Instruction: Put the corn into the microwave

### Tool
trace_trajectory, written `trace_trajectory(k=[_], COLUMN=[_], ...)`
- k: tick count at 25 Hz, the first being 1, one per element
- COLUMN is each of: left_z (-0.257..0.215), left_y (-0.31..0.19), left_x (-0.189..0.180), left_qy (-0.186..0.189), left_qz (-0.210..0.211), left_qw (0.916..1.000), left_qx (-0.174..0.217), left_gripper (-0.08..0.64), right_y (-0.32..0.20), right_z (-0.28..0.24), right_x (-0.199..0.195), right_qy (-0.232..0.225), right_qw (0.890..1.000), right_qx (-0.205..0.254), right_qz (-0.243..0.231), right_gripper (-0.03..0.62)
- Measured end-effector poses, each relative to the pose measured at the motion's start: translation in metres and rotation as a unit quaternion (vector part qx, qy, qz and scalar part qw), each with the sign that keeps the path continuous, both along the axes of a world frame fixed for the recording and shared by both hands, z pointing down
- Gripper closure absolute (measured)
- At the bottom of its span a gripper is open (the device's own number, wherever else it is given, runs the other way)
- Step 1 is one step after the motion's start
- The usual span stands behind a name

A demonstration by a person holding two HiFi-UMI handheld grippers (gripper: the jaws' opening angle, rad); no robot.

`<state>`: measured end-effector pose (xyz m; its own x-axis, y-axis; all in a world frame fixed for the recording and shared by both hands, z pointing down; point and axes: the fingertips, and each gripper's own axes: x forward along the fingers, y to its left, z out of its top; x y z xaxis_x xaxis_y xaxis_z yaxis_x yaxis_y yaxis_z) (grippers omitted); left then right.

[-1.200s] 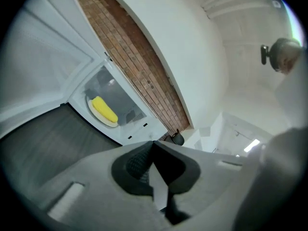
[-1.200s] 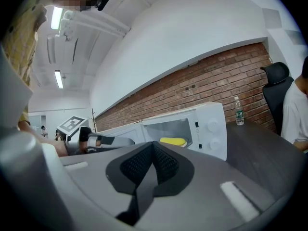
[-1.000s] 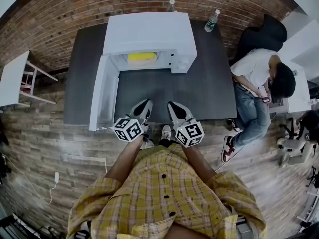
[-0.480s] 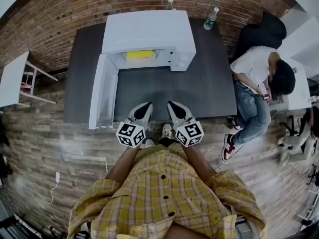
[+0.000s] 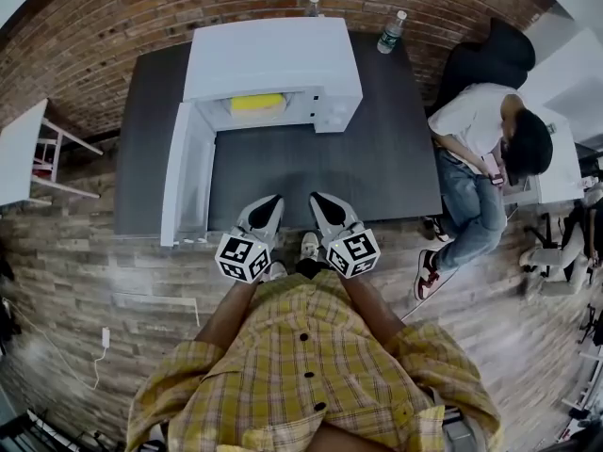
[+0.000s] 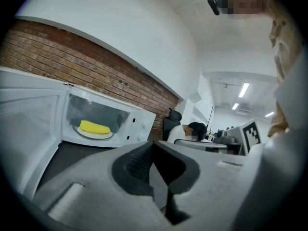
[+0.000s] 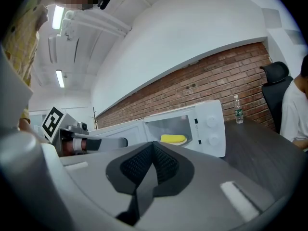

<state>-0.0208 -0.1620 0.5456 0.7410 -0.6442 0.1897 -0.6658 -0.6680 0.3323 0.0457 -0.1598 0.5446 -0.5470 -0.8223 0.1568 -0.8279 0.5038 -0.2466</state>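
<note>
Fingers [image 6: 132,163] pressed together and holding nothing, my left gripper [image 5: 273,203] and right gripper [image 5: 320,202] hover side by side at the near edge of the dark grey surface [image 5: 377,163], their marker cubes close to my yellow plaid shirt [image 5: 311,365]. Beyond them a bare stretch of the surface runs up to the boxy white microwave [image 5: 273,59], whose white door [image 5: 184,182] stands swung wide open on the left. Inside the lit cavity the yellow corn cob [image 5: 257,104] lies on a round white plate [image 6: 83,133], well apart from both grippers. At the back right corner of the surface a clear plastic water bottle [image 5: 391,31] stands upright near the red brick wall [image 5: 141,8]. To the right, a person in a white shirt [image 5: 471,121] bends forward beside a black office chair [image 5: 495,59].
</note>
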Motion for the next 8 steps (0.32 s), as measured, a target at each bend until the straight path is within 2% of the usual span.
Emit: trace_trajectory(k=[8], left_z=[0.0033], left_y=[0.0007], left_x=[0.0096], left_qy=[-0.014], left_qz=[0.004], left_qw=[0.9999], left_qx=[0.008], left_gripper=[0.561], right_y=[0.0014], right_z=[0.0032], right_x=[0.0041], right_qy=[0.001], right_qw=[1.000], right_qx=[-0.001], right_qz=[-0.009], right_gripper=[0.591])
